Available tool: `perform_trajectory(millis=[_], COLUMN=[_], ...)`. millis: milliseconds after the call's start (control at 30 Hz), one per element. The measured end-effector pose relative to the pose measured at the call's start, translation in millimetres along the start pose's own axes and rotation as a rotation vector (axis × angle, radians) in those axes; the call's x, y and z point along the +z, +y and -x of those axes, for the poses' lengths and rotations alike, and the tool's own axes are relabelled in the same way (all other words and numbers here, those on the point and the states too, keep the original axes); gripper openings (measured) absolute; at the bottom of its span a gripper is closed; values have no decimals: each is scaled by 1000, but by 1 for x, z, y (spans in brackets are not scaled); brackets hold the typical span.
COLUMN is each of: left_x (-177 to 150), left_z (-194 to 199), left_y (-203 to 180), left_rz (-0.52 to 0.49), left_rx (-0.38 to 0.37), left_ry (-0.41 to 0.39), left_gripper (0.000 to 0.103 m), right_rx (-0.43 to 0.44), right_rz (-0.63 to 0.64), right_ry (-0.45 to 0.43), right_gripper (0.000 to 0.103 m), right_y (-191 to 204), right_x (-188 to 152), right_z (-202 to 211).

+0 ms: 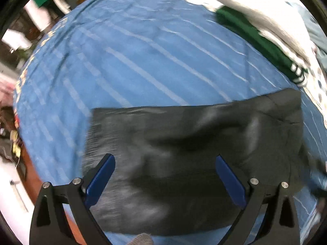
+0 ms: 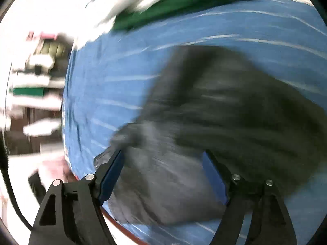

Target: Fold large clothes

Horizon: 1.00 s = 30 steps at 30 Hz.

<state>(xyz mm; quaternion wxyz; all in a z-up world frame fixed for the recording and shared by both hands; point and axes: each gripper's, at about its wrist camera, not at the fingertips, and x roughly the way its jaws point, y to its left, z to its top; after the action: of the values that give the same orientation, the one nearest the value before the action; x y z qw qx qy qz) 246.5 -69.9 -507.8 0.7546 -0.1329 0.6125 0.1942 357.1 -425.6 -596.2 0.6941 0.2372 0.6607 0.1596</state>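
A large dark grey garment [image 1: 194, 153] lies spread flat on a blue striped cloth [image 1: 132, 61]. In the left wrist view its far edge runs straight across the middle. My left gripper [image 1: 165, 161] is open and empty, hovering above the garment's near part. In the right wrist view the same garment [image 2: 235, 112] looks rumpled and blurred, with a lighter grey fold [image 2: 163, 183] near the fingers. My right gripper [image 2: 163, 155] is open above that fold and holds nothing.
A green garment [image 1: 259, 40] and white cloth [image 1: 265, 10] lie piled at the far right of the blue cloth; they also show at the top of the right wrist view [image 2: 159, 14]. The table's reddish edge [image 1: 32, 167] runs at the left. Shelves with clutter [image 2: 36, 77] stand beyond.
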Motion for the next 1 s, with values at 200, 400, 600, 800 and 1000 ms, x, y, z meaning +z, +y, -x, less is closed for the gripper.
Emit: perform_trajectory(millis=[200,400,600,800,1000], left_x=[2,-1,4,7,14], left_z=[-48,-58,-54,-55,-68], left_y=[-46,-40,-44,-43,-23], left_rz=[-80,-90,-142,-134,-113], left_rx=[31,-16,7,-4,-49], left_ry=[48,43,46,58,71], left_gripper=[102,103,103,103,103], right_rx=[-105,-4,63,173,408], right_rz=[-140,-267,-261,-269,-370], right_ry=[-74,-46,-137,-155,-192], right_gripper=[91,52,52,103,103], right_y=[-122,-169,-147,-160,-181], right_x=[-22,-27,-38,-50,-12], right_z=[57,28,23,21,-21])
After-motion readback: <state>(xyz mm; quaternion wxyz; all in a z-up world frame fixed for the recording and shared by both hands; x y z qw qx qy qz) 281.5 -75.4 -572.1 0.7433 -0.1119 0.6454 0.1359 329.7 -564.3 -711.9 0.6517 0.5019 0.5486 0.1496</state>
